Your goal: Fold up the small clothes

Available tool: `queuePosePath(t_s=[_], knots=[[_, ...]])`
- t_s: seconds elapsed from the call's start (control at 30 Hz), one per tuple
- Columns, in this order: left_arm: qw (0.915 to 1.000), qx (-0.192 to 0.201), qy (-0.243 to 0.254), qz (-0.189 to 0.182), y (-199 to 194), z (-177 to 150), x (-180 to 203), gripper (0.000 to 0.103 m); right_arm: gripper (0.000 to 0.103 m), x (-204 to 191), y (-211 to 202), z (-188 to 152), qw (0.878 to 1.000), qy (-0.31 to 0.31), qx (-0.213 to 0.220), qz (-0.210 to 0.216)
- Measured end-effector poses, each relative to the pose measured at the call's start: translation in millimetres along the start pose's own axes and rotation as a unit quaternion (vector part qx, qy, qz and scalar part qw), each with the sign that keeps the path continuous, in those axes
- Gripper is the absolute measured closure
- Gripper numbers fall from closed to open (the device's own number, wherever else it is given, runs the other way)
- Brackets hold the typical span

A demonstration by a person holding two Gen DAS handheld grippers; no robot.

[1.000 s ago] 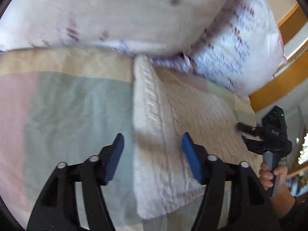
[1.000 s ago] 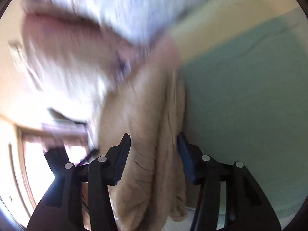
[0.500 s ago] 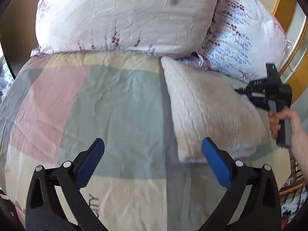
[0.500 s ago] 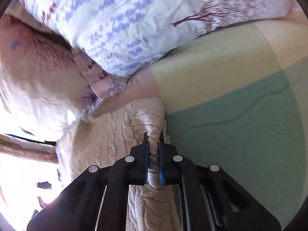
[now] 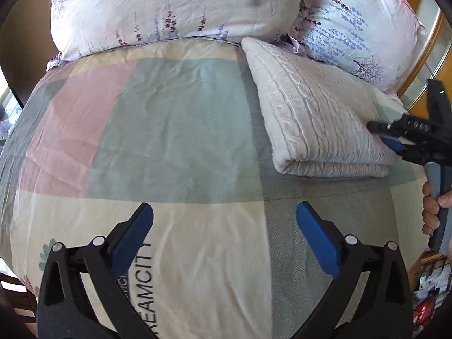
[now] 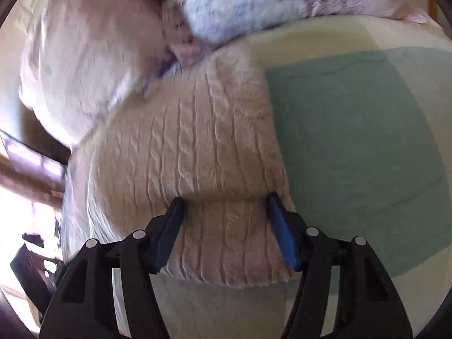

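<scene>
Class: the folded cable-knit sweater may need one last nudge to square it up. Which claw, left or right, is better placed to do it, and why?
Right. The right claw is open astride the sweater's edge, touching the knit. The left claw hangs open over bare bedspread, well short of it.

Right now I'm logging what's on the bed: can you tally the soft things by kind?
Folded cable-knit sweater: 1
Floral pillows: 2 (left pillow, right pillow)
Patchwork bedspread: 1
Total: 4
</scene>
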State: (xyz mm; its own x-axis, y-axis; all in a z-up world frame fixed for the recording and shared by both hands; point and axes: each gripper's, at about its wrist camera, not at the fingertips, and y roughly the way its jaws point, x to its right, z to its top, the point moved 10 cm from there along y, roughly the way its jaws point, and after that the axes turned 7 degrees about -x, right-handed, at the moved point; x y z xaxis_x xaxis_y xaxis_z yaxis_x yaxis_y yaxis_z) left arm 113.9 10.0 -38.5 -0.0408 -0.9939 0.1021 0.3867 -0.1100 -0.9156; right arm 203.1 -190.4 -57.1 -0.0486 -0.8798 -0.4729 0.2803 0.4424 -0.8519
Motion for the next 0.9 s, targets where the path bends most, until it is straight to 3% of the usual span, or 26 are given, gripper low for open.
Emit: queuePosePath(t_s=[0.07,0.13,0.2,0.3,0.43,0.53,0.7,0.9], knots=[[0.9999,0.004,0.009,0.008,3,0,8,0.002,0.038,-9,-18,-3,0.999,-0.003,0.033,-0.003],[0.9998,0.013,0.011,0.012,5,0,14,0.002,0.013,-14,-36,-15,0.995,-0.033,0.081,-0.043],[0.9997,0.010,0.012,0.016,12,-5,19,0.002,0.009,-7,-46,-38,0.987,-0.061,0.115,-0.093],[0.9996,-0.006,0.013,0.022,24,-15,25,0.002,0.009,23,-26,-62,0.983,-0.077,0.090,-0.141],[0.9983,0.007,0.026,0.052,26,-18,31,0.002,0.008,39,-20,-84,0.982,-0.077,0.069,-0.160],[0.9984,0.008,0.015,0.055,27,-17,30,0.002,0.001,33,-20,-87,0.979,-0.091,0.066,-0.170],[0.9983,-0.009,0.013,0.056,31,-17,29,0.002,0.001,30,-15,-92,0.971,-0.110,0.061,-0.204],[0.9979,-0.030,0.016,0.054,34,-21,29,0.002,0.001,33,-15,-94,0.972,-0.081,0.061,-0.212]])
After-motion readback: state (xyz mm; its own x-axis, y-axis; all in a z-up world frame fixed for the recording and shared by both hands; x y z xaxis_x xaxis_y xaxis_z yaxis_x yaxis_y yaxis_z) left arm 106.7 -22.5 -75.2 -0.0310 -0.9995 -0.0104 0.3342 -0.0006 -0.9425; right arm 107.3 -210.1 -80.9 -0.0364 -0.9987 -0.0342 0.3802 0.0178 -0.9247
